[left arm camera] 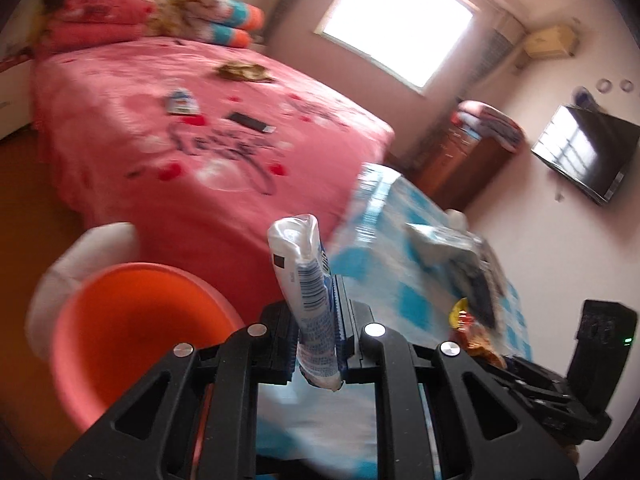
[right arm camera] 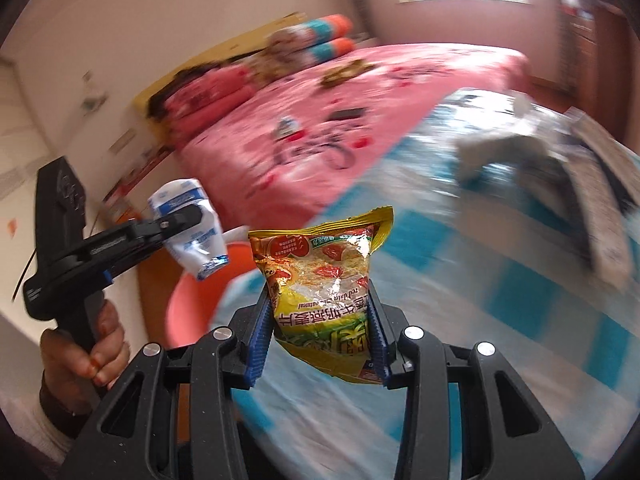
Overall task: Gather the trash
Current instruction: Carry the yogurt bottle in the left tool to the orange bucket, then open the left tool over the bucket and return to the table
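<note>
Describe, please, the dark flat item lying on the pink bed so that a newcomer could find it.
Start at the pink bed below the window. Mid-bedspread, beside a small white-and-blue packet, lies the dark flat item. It alone is long, rectangular and nearly black.

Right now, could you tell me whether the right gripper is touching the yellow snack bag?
Touching. The right wrist view shows the right gripper with its blue jaws pressed against both sides of the yellow snack bag, holding it clear of the checked cloth.

Each camera sits close behind its own claw, looking forward and downward. Both views share the pink bed (left arm camera: 192,128), the checkered tabletop (right arm camera: 460,280) and the orange bin (left arm camera: 140,320).
</note>
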### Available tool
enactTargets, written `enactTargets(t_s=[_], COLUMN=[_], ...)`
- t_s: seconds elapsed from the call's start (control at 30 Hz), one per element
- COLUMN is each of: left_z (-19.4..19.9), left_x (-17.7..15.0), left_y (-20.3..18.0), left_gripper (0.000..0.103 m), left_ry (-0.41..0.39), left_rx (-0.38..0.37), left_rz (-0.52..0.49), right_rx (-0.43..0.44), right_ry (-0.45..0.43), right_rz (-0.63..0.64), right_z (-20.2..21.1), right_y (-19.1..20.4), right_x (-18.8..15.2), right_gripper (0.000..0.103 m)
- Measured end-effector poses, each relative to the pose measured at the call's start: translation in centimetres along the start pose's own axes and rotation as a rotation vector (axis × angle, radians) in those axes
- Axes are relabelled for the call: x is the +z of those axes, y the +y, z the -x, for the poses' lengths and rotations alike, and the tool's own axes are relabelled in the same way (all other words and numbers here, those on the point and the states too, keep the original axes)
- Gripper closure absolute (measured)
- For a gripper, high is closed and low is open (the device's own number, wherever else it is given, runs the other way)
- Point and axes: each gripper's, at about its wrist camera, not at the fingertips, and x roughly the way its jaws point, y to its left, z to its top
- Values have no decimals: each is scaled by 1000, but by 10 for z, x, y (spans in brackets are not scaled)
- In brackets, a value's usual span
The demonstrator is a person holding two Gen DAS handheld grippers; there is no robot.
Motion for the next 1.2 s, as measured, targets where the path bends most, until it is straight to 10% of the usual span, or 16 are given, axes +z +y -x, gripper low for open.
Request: enactTargets(t_s=[0.33,0.47,0.57,0.73,0.93,1.2], left_z=[-11,-26,-28,-14,-3,-10], left_x=[-14,-26,-31,-30,-30,-26], left_y=[99,125,135,134,107,57], left_gripper=[86,81,44,24,20,20], left_ry=[55,112,129,21,-104,-45], left_rx=[175,215,248,275,234,318], left_rz=[124,161,176,141,57,-104], right_rx=[135,134,144,89,60,25], right_ry=[101,138,111,22,-71,-108], right_rz=[202,207,135,10,-63,-126], right_z=[-83,-113,-109,-81,-39,-19], right_y=[95,108,95,52,23,-16], right_x=[30,29,26,21,5,-24], right_gripper=[57,35,22,15,11,10])
